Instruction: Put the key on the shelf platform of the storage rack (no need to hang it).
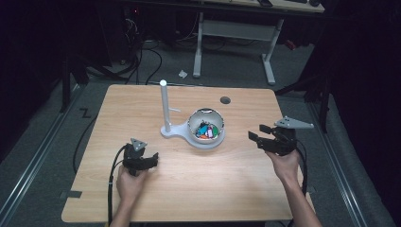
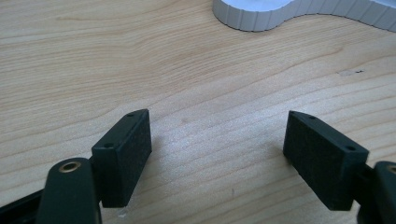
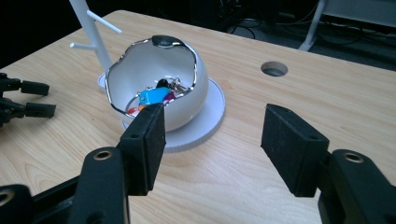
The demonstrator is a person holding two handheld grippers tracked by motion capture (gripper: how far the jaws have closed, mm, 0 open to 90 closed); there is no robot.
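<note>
A wooden counter carries a white stand whose flat base holds an upright post with short pegs and, on its wider end, a white egg-shaped bowl with a jagged, metal-edged opening. The bowl sits near the middle of the counter, between the two hands and a little farther from the person. Inside it lies a heap of small coloured pieces; in the right gripper view a blue block and some metal rings can be picked out, but the rest is half hidden by the bowl's rim and by that tool's near jaw, and what the pieces are cannot be told. The left tool rests low on the counter at the front left, held in the left hand; its own view shows the jaws spread wide with bare wood between them, gripping nothing, and only a ribbed edge of the stand's base cut off at the top. The right tool is held by the right hand at the right side, raised and aimed toward the bowl, jaws wide apart and empty. A round hole is cut in the counter behind the bowl. Beyond the counter the room is dark; desk legs and cables on the floor are dimly seen.
</note>
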